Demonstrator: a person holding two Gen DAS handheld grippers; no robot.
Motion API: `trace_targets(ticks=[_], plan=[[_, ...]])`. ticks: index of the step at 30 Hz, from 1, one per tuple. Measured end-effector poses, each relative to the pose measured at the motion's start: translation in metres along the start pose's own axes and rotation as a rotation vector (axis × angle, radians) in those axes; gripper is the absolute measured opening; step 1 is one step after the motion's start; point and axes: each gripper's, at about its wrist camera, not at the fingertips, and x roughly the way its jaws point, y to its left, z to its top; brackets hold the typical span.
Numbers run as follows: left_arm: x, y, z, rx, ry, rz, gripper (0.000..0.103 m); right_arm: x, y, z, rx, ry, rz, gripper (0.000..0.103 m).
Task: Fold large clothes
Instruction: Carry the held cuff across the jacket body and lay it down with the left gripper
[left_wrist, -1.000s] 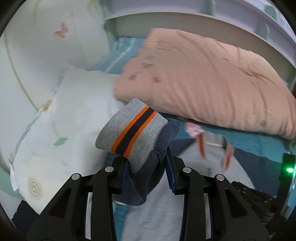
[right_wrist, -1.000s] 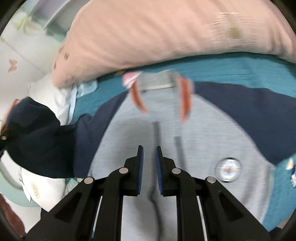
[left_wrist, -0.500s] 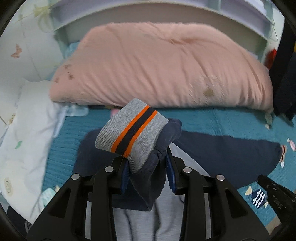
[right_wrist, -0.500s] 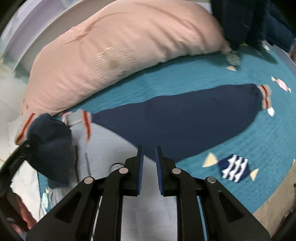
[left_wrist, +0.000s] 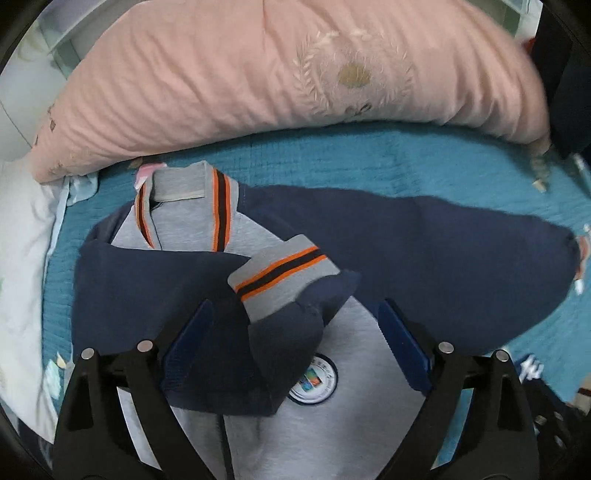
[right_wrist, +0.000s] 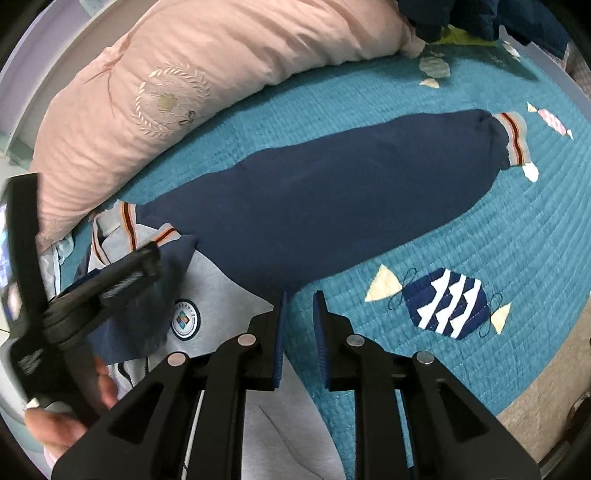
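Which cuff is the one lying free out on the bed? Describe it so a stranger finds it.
Start at the long pink pillow along the teal quilt. Follow the outstretched navy sleeve rightward to its tip: the grey cuff. The other cuff rests on the jacket's grey chest.
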Motion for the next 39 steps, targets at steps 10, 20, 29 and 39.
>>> trace_targets(ticks=[10, 20, 29, 39], plan=[[-0.057, 0.028, 0.004, -0.090, -0.057, -0.115, 0.091, -0.009, -0.012, -0.003, 0.033, -0.005, 0.003, 0.016], [-0.065, 0.063, 0.011, -0.130, -0.110, 0.009, 0.091, -0.016, -0.023, -0.011, 0.054, 0.003, 0.021, 0.016], [0.031, 0.093, -0.023, -0.329, 0.189, -0.246, 0.050, 0.003, -0.031, -0.015, 0.064, 0.050, 0.001, 0.016], [0.040, 0.057, -0.016, -0.320, 0.172, -0.323, 0.005, 0.017, -0.030, -0.017, 0.051, 0.081, -0.003, 0.016]])
